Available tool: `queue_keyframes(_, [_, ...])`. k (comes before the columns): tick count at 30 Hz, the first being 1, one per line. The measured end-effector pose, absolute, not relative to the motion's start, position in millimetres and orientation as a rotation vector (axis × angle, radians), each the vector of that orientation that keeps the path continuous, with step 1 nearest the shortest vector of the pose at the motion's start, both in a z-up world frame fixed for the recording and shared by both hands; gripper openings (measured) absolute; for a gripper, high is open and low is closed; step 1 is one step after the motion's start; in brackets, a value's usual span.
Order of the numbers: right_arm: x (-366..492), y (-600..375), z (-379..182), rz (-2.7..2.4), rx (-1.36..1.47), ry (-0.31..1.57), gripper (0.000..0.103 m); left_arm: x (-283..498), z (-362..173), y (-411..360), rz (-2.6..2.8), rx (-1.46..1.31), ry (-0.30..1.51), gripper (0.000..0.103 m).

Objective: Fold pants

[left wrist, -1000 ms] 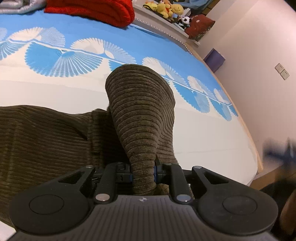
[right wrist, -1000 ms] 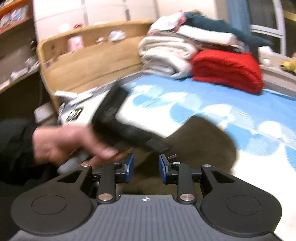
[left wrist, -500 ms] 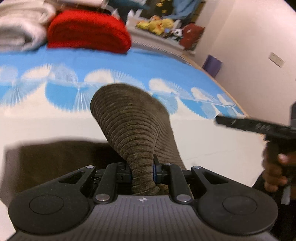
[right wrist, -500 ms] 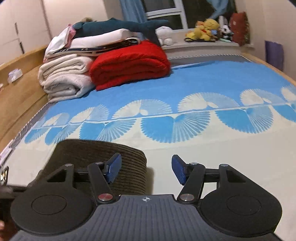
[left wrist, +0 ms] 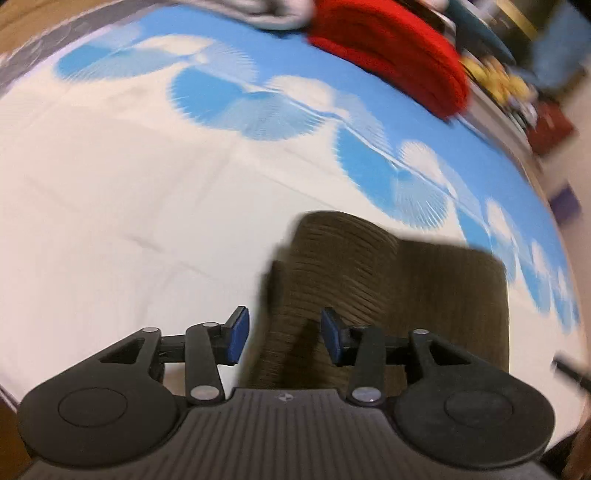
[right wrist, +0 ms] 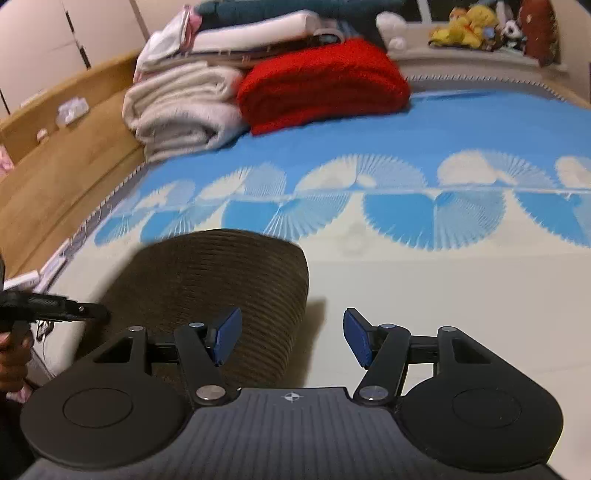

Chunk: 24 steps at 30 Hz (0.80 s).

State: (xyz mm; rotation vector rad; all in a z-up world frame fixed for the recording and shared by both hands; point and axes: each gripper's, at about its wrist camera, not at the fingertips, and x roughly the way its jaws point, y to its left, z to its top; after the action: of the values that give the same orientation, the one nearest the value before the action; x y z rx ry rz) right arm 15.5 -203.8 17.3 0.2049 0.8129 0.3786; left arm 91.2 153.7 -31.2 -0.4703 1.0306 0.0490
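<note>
The brown corduroy pants [left wrist: 388, 288] lie folded in a compact stack on the white and blue bed sheet [left wrist: 129, 206]. My left gripper [left wrist: 284, 338] is open, its blue pads standing either side of a raised fold of the pants without pinching it. In the right wrist view the pants [right wrist: 218, 277] lie low and left of centre. My right gripper [right wrist: 291, 339] is open and empty, its left pad over the pants' right edge, its right pad over bare sheet. The left gripper [right wrist: 55, 312] shows at the left edge there.
A folded red blanket [right wrist: 321, 85] and a stack of white blankets [right wrist: 181, 110] sit at the head of the bed. A wooden bed frame [right wrist: 55, 173] runs along the left. Stuffed toys [right wrist: 469, 22] line the windowsill.
My left gripper has opened and let go of the pants fold, which has dropped onto the stack. The left view has swung round. My right gripper has opened a little wider.
</note>
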Motion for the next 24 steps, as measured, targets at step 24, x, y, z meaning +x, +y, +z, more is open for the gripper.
queue_keyframes(24, [55,-134,-71,0.421,0.348,1.115,0.053,132,-92,92,-0.080,-0.331,1.207,0.076])
